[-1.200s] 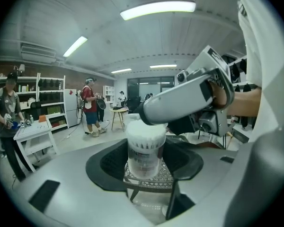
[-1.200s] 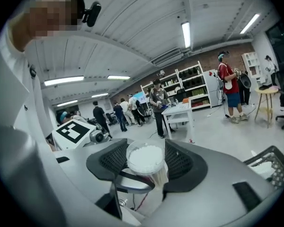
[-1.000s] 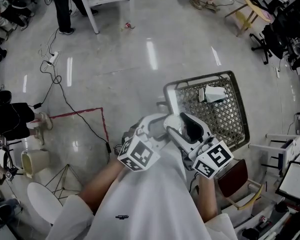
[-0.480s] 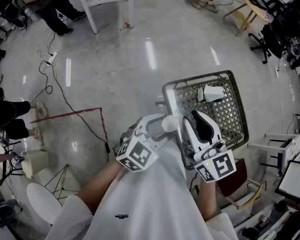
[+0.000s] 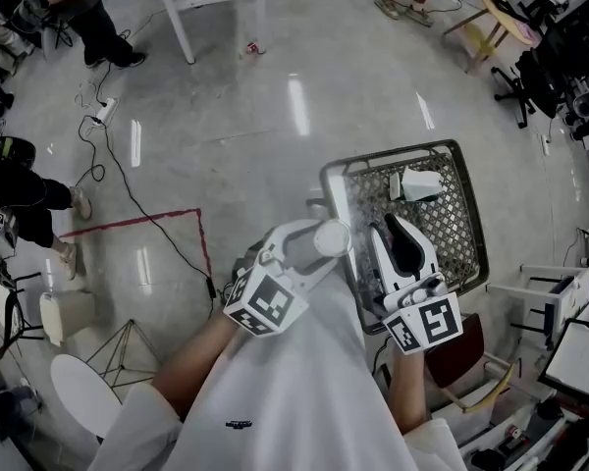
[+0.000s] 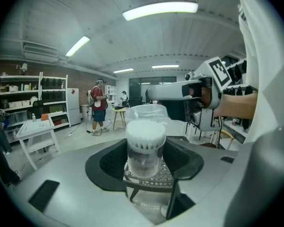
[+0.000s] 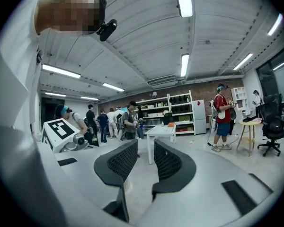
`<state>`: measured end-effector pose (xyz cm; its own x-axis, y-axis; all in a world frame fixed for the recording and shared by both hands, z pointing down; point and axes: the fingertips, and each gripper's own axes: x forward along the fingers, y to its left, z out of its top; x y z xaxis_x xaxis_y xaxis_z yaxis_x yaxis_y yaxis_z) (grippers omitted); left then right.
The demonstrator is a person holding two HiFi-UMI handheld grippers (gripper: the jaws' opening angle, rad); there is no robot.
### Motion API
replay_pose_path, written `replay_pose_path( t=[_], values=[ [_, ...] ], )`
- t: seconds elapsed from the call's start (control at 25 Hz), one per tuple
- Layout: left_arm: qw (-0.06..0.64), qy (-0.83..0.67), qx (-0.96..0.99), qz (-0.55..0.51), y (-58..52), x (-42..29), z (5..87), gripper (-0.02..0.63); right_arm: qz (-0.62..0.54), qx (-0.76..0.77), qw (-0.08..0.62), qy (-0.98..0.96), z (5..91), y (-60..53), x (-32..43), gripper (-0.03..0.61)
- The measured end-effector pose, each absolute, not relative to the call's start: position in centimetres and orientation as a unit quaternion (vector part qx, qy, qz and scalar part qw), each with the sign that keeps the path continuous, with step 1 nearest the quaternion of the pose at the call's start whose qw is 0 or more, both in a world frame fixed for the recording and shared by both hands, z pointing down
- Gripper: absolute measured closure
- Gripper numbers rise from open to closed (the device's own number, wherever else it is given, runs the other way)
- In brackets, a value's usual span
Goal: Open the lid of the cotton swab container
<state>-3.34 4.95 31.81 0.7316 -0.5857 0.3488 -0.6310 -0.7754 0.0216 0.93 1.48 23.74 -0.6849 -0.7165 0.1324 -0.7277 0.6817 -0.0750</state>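
Jaws of left gripper (image 6: 146, 162) tight on cotton swab container (image 6: 145, 143); right gripper's (image 7: 146, 162) just closing, empty, above basket (image 5: 468, 204).

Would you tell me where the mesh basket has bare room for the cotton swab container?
The mesh basket is bare left of the white box and along its right rim, nearer the person. Its middle is crowded: the right gripper, whose empty jaws have just been closing, hangs there beside the left gripper gripping the cotton swab container.
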Motion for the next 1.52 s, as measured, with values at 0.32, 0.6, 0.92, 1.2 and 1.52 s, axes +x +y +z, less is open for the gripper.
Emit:
replay_pose_path(
  t=[0.32, 0.6, 0.92, 1.2, 1.52],
  values=[
    [0.077, -0.349, 0.921, 0.154, 4.5, -4.2, 31.3, 0.385, 0.051, 0.423, 0.059, -0.903, 24.6, 2.1, 1.9, 0.492],
    [0.082, -0.376, 0.912, 0.144, 4.3, -5.5, 31.1, 0.385, 0.046, 0.455, 0.06, -0.887, 25.2, 2.8, 3.5, 0.514],
    [0.084, -0.403, 0.901, 0.136, 4.0, -7.1, 30.6, 0.384, 0.034, 0.493, 0.057, -0.868, 25.8, 3.3, 5.1, 0.523],
    [0.084, -0.421, 0.895, 0.122, 4.4, -8.3, 30.0, 0.383, 0.035, 0.517, 0.063, -0.853, 27.1, 4.2, 5.9, 0.529],
    [0.084, -0.437, 0.889, 0.106, 4.4, -9.3, 29.5, 0.383, 0.042, 0.525, 0.08, -0.847, 29.0, 4.8, 6.0, 0.529]
  ],
)
